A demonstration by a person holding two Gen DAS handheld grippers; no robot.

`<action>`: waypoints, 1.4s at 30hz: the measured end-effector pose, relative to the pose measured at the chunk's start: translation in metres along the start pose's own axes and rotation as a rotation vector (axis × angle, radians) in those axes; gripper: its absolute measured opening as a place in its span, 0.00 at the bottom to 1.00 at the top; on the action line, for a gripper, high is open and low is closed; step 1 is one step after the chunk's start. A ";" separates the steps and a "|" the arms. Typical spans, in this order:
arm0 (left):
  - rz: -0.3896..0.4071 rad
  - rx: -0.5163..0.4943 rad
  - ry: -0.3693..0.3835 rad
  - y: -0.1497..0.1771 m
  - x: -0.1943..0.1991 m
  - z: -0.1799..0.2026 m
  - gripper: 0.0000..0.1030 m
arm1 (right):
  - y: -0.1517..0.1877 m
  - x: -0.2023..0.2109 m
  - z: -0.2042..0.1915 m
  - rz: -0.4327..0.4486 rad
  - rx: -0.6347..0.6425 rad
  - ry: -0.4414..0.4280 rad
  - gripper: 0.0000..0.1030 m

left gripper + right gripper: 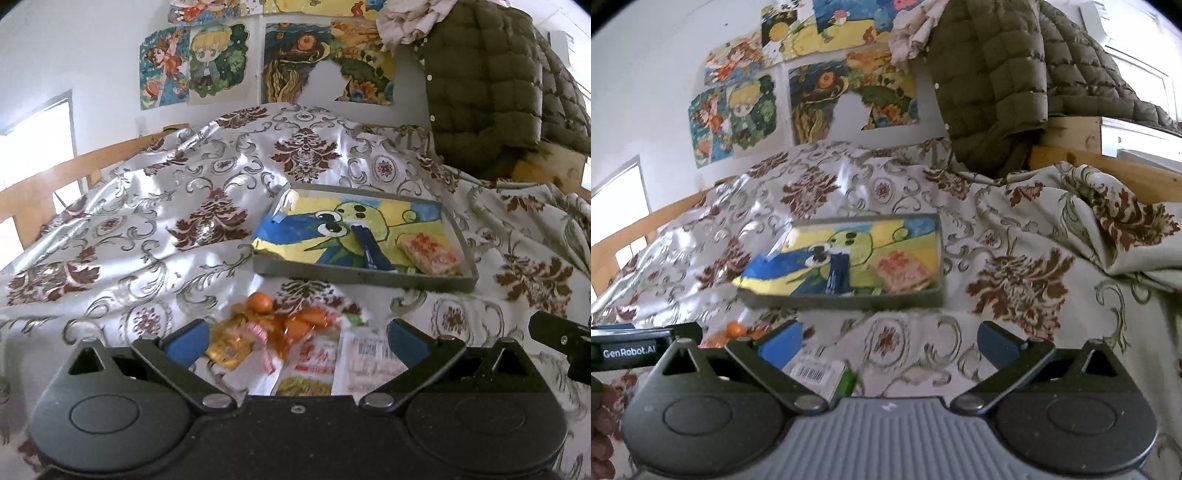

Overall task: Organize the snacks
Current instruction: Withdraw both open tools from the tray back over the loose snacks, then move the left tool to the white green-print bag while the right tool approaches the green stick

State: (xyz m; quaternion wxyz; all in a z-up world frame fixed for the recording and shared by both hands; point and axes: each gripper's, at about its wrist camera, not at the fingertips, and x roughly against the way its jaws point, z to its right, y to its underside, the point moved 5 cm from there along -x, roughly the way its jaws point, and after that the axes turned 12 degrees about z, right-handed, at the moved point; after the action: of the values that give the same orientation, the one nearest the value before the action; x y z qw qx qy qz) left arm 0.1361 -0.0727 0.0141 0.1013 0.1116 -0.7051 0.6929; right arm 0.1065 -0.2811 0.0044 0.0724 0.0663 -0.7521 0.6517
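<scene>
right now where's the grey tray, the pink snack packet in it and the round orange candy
grey tray (369, 277), left wrist view, front wall
pink snack packet (428, 253), left wrist view, top face
round orange candy (259, 302), left wrist view, middle

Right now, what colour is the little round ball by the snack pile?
Orange: the small round orange ball, clearest in the left wrist view.
</scene>
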 end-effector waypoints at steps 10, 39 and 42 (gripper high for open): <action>-0.011 -0.045 -0.007 0.028 0.032 -0.010 0.99 | 0.023 0.034 -0.015 -0.061 0.018 0.005 1.00; -0.079 -0.029 -0.060 0.059 0.035 -0.038 0.99 | 0.049 0.028 -0.036 -0.174 0.107 -0.017 1.00; -0.079 -0.040 -0.053 0.060 0.035 -0.037 0.99 | 0.050 0.027 -0.036 -0.181 0.105 -0.024 1.00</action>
State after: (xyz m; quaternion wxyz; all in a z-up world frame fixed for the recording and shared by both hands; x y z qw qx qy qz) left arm 0.0843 -0.0352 -0.0320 0.1120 0.1559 -0.7163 0.6709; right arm 0.0706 -0.2385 -0.0339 0.1184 0.1457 -0.7088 0.6799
